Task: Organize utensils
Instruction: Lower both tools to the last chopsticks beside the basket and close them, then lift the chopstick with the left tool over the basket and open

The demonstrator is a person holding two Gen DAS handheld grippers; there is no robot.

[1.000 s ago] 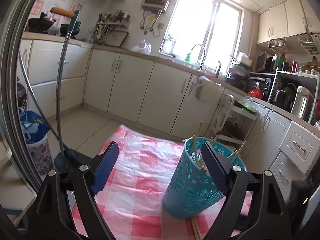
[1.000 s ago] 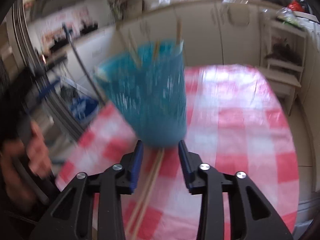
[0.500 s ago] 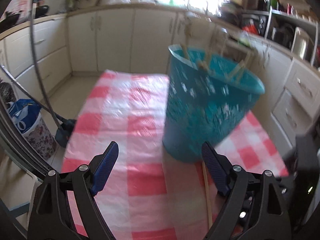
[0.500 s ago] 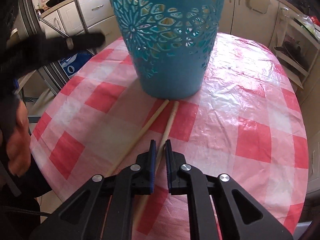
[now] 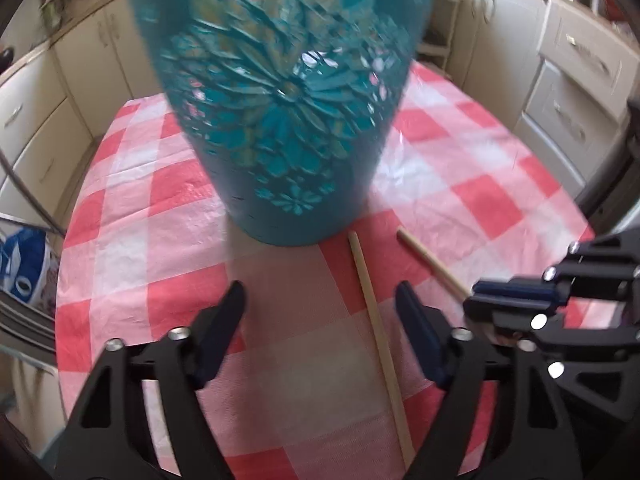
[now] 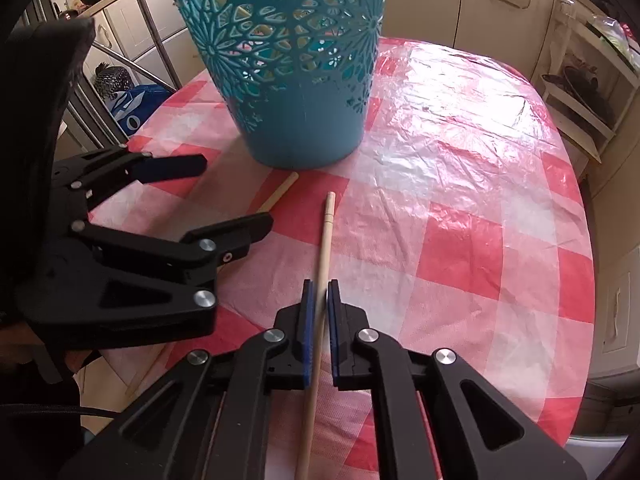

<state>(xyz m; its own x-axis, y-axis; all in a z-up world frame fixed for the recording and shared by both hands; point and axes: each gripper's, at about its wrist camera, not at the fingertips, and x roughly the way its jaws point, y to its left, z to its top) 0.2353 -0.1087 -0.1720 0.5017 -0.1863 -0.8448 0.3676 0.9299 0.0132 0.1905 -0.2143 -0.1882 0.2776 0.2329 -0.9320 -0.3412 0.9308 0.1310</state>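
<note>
1. A teal basket (image 6: 296, 80) with cut-out flower patterns stands on a table (image 6: 460, 208) covered in red-and-white checked plastic.
2. Two wooden chopsticks lie flat on the cloth just in front of the basket, their far tips near its base and splayed slightly apart.
3. The right gripper (image 6: 319, 312) has its jaws nearly pressed together around one chopstick (image 6: 325, 240). Whether the pads already pinch it or a thin gap remains, I cannot tell.
4. The left gripper (image 5: 320, 328) hangs low in front of the basket with jaws spread wide, holding nothing. The other chopstick (image 5: 378, 332) lies between them, close to the right finger.
5. To do this well, I would judge: finish squeezing firmly before lifting, keep the stick in line with the fingers, then tip it upright and lower it into the basket's open top.
6. The round stick may roll or slip.
</note>
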